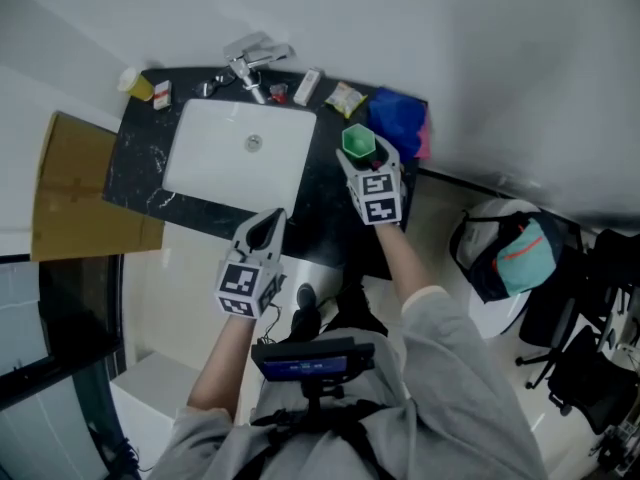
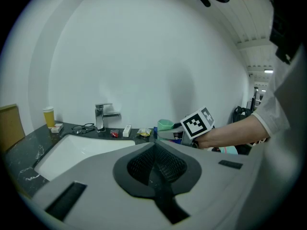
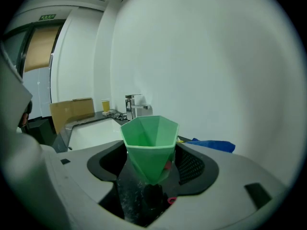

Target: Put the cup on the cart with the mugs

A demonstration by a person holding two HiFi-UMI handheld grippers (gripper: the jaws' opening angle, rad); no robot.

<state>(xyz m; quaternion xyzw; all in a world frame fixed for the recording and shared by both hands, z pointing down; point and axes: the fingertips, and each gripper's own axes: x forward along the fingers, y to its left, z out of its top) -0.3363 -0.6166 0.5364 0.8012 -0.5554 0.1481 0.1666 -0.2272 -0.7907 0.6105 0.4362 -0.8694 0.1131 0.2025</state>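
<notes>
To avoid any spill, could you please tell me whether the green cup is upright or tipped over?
Upright: the green cup stands mouth-up between the jaws of the right tool, with its rim level and its narrow base pointing down.

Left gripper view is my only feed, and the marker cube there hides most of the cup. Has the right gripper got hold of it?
Observer: Yes. The right gripper view shows the right gripper closed on the green cup, which stands upright between its jaws, mouth up.
Operator: Good. Is the cart with the mugs close by?
Observer: No cart or mugs show in any view. The head view shows only a dark bag to the right of the counter.
</notes>
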